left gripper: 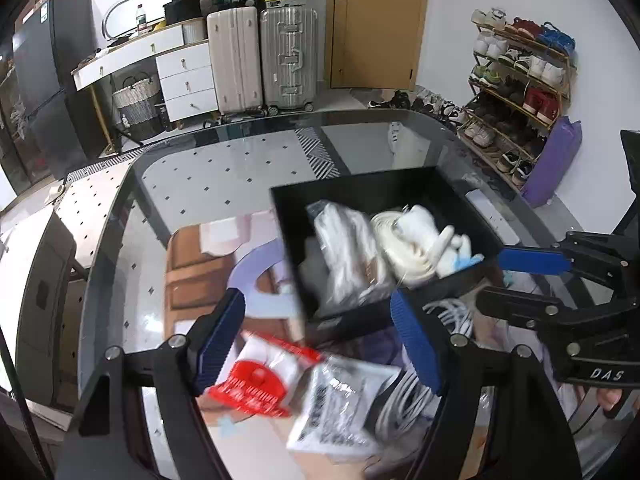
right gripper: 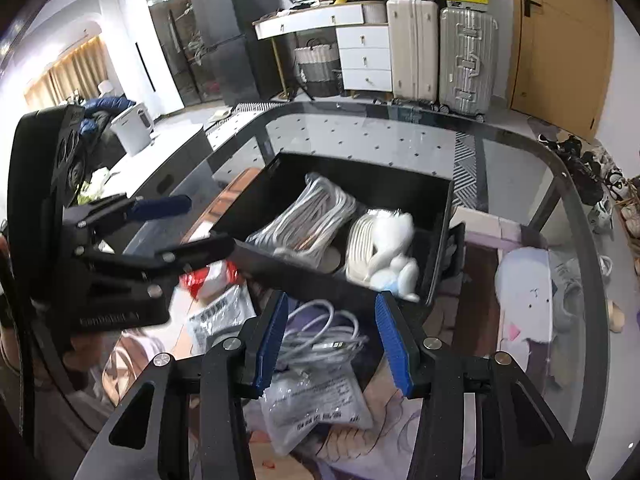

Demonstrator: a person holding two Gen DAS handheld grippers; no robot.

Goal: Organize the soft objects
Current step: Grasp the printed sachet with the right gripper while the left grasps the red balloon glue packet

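Observation:
A black box (left gripper: pixel 288 216) (right gripper: pixel 438 220) stands on the glass table. It holds a bagged white cable (left gripper: pixel 344 248) (right gripper: pixel 304 216), a coiled white cable (left gripper: pixel 400 248) (right gripper: pixel 364 244) and a white and blue glove (left gripper: pixel 452 248) (right gripper: pixel 396 272). My left gripper (left gripper: pixel 320 344) is open above a red and white packet (left gripper: pixel 260 384) (right gripper: pixel 208 280) and a printed clear bag (left gripper: pixel 340 404) (right gripper: pixel 220 316). My right gripper (right gripper: pixel 332 340) is open over a loose white cable (right gripper: pixel 320 340) (left gripper: pixel 452 312) and a clear bag (right gripper: pixel 316 404), near the box's front wall.
The glass table's rounded edge (left gripper: pixel 120 200) (right gripper: pixel 560 160) runs around the work area. A brown pouch (left gripper: pixel 192 272) lies left of the box. Suitcases (left gripper: pixel 260 56), white drawers (left gripper: pixel 188 80) and a shoe rack (left gripper: pixel 520 92) stand beyond the table.

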